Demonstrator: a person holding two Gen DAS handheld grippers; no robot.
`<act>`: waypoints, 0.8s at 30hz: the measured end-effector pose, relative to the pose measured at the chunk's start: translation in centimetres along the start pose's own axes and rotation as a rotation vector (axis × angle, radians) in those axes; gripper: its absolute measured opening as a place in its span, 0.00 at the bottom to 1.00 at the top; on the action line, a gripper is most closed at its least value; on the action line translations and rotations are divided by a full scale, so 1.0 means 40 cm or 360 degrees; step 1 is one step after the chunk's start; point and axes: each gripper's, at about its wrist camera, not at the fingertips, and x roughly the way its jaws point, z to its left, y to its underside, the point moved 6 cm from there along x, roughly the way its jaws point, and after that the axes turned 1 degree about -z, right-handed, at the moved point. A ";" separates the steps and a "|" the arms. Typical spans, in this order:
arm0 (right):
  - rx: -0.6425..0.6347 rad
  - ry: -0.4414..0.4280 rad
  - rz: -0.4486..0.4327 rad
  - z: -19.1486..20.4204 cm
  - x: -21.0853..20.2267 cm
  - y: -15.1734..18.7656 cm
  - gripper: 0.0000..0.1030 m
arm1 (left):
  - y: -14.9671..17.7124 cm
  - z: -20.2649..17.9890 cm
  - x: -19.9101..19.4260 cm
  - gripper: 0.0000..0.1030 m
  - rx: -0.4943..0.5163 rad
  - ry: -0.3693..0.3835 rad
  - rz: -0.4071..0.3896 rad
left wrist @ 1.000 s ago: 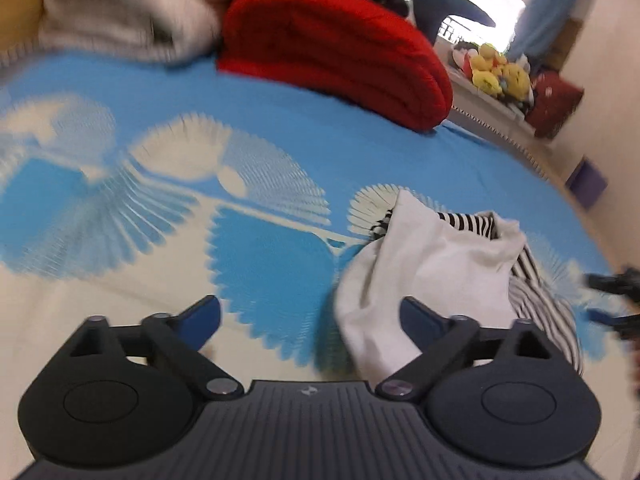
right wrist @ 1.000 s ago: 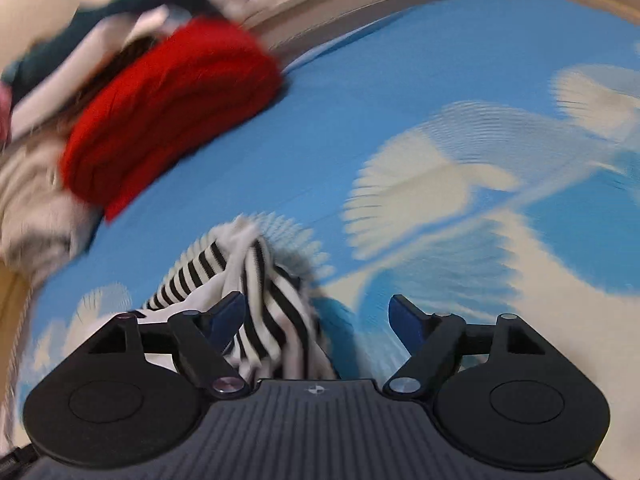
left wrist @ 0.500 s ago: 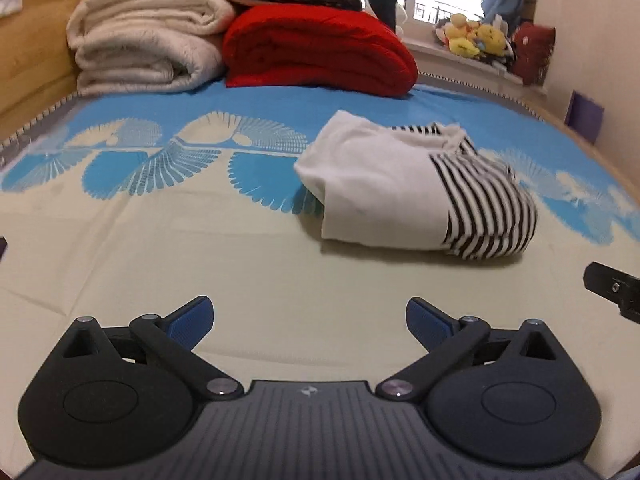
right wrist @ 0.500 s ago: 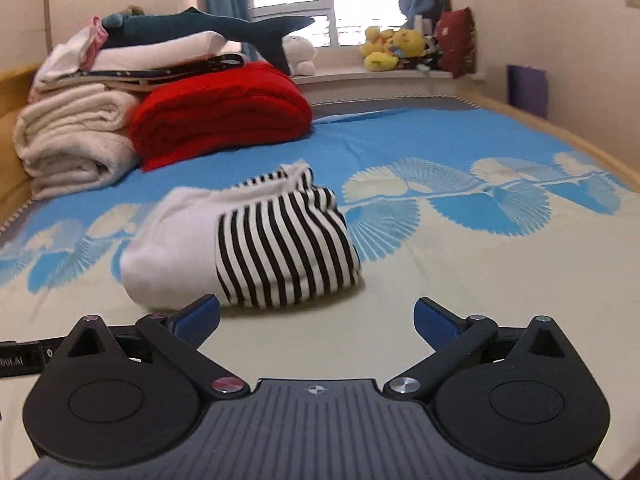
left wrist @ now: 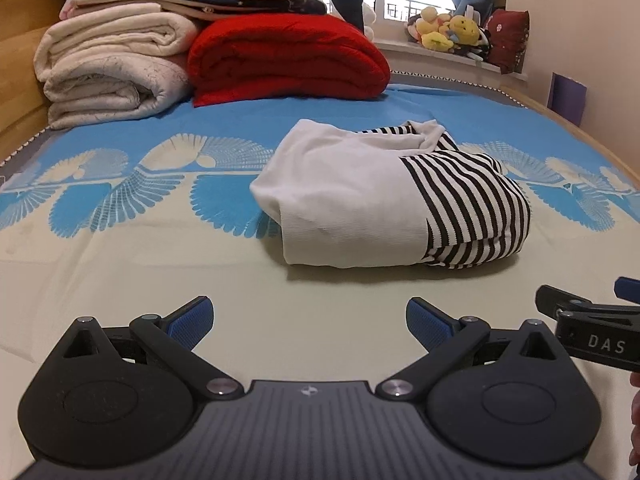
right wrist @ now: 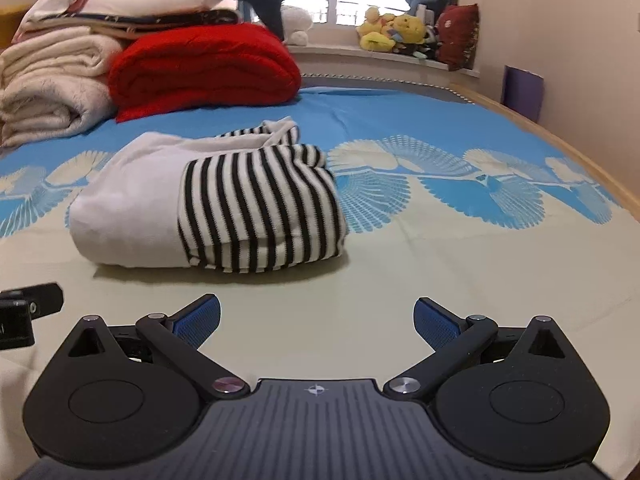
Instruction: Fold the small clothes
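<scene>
A bedsheet [left wrist: 120, 264], cream near and blue with fan prints farther off, covers the bed; a red blanket [left wrist: 288, 60] and cream blankets [left wrist: 108, 68] are stacked at the far left (plush toys [left wrist: 448, 34] line the windowsill). The folded garment [left wrist: 384, 208], white and black-striped, lies mid-bed. The left gripper [left wrist: 308, 316] and right gripper [right wrist: 316, 316] are both spread wide, holding nothing, apart from the garment.

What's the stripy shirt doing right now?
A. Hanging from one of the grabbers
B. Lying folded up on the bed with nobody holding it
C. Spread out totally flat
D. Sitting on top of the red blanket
B: the stripy shirt lies in a folded bundle on the bed sheet, while the left hand-held gripper and right hand-held gripper are open, short of it.
</scene>
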 end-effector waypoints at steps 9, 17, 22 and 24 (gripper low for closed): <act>-0.0046 -0.0021 0.0000 0.018 0.006 -0.003 0.99 | 0.003 0.003 0.006 0.99 0.0019 -0.0039 -0.0003; -0.0013 0.0029 0.0028 -0.018 0.012 0.011 0.99 | 0.012 -0.012 0.002 1.00 0.0061 -0.0041 -0.0019; -0.0022 0.0027 0.0024 -0.021 0.011 0.013 0.99 | 0.012 -0.013 0.005 0.99 0.0065 -0.0048 -0.0015; -0.0030 0.0027 0.0020 -0.018 0.010 0.012 0.99 | 0.012 -0.013 0.007 0.99 0.0067 -0.0051 -0.0013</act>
